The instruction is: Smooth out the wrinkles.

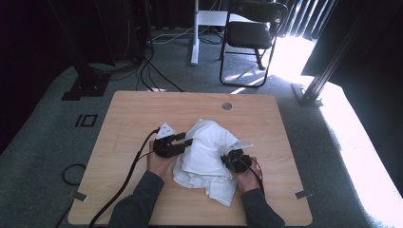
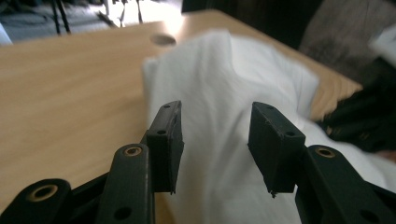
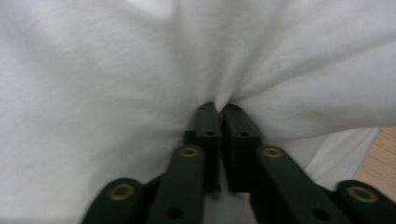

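White crumpled cloth (image 1: 207, 153) heaps mid-table, pinched by the right gripper (image 3: 220, 108); the left gripper's (image 2: 215, 140) fingers gape wide.

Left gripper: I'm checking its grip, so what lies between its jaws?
White cloth lies between the open jaws of the left gripper, pads not pressing it, as the left gripper view shows.

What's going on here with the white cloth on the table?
A person at a wooden table is working a crumpled white cloth with a gripper in each hand. The right gripper is pinched shut on a fold of the cloth, which puckers at its jaw tips. The left gripper has its jaws apart over the cloth's other side, gripping nothing yet.
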### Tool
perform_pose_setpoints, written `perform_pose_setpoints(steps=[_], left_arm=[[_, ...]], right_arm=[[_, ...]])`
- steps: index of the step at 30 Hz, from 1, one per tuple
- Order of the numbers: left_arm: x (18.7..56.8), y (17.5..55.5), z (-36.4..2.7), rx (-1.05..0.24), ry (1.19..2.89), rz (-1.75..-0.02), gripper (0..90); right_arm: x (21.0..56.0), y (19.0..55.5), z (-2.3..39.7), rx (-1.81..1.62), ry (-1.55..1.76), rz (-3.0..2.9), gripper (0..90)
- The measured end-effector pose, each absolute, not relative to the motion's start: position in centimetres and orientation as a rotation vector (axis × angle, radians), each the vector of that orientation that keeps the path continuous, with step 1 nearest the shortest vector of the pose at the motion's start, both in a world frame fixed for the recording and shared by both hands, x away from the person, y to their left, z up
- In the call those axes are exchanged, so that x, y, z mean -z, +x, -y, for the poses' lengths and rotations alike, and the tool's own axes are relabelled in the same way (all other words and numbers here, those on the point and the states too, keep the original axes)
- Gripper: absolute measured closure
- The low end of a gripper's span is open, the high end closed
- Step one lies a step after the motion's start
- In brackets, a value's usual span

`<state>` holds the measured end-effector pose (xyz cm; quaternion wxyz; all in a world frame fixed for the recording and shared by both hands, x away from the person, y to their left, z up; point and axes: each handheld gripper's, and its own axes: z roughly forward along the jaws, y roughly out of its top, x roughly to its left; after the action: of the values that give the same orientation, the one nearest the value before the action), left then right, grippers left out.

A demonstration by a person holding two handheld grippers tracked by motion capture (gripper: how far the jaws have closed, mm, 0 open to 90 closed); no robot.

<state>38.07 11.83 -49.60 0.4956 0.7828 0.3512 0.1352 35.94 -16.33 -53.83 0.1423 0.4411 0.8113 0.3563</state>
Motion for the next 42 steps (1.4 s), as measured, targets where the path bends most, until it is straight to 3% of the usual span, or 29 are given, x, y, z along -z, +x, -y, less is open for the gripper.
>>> perform_pose_setpoints(steps=[2, 5, 11, 12, 13, 14, 15, 17, 31, 33, 34, 35, 37, 42], left_arm=[[50.1, 37.9, -11.4, -0.315, 1.908, -0.842, 57.8], [50.2, 37.6, -11.2, -0.305, 1.911, -0.836, 57.9], [50.2, 37.0, -10.9, -0.291, 1.923, -0.823, 58.2], [50.3, 36.6, -10.6, -0.293, 1.932, -0.808, 58.2], [50.4, 36.5, -10.4, -0.292, 1.936, -0.802, 58.1], [50.5, 36.4, -10.3, -0.285, 1.936, -0.801, 58.1], [50.6, 36.3, -10.2, -0.279, 1.937, -0.796, 58.0], [50.7, 36.2, -10.1, -0.274, 1.936, -0.788, 57.8], [51.5, 36.3, -9.3, -0.233, 1.951, -0.780, 56.7], [51.3, 36.2, -9.3, -0.238, 1.950, -0.772, 55.6], [51.3, 36.1, -9.2, -0.244, 1.957, -0.770, 54.0], [51.3, 36.1, -9.2, -0.244, 1.957, -0.770, 53.0], [51.1, 36.2, -9.1, -0.256, 1.976, -0.758, 53.1], [51.0, 36.1, -8.9, -0.263, 1.981, -0.756, 53.1]], right_arm=[[53.2, 36.0, 17.1, -1.103, 1.303, -2.298, 61.4], [51.7, 36.1, 18.3, -1.172, 1.311, -2.212, 47.8], [49.3, 37.6, 20.0, -1.276, 1.389, -2.008, 39.0], [49.1, 38.2, 20.2, -1.289, 1.409, -1.997, 40.2], [49.1, 38.9, 20.1, -1.313, 1.432, -1.996, 48.1], [49.1, 39.1, 20.1, -1.304, 1.435, -2.005, 63.9], [49.2, 39.3, 20.1, -1.291, 1.438, -2.013, 73.8], [49.9, 39.9, 20.4, -1.257, 1.494, -2.032, 84.7], [54.0, 41.2, 19.9, -0.882, 1.622, -2.154, 86.8], [53.7, 41.1, 19.8, -0.865, 1.619, -2.165, 80.2], [53.2, 40.9, 19.9, -0.898, 1.584, -2.144, 69.8], [53.2, 40.9, 19.9, -0.898, 1.584, -2.144, 69.8], [50.6, 39.7, 20.2, -1.029, 1.513, -1.982, 47.7], [48.0, 38.9, 19.6, -1.185, 1.381, -1.916, 40.7]])
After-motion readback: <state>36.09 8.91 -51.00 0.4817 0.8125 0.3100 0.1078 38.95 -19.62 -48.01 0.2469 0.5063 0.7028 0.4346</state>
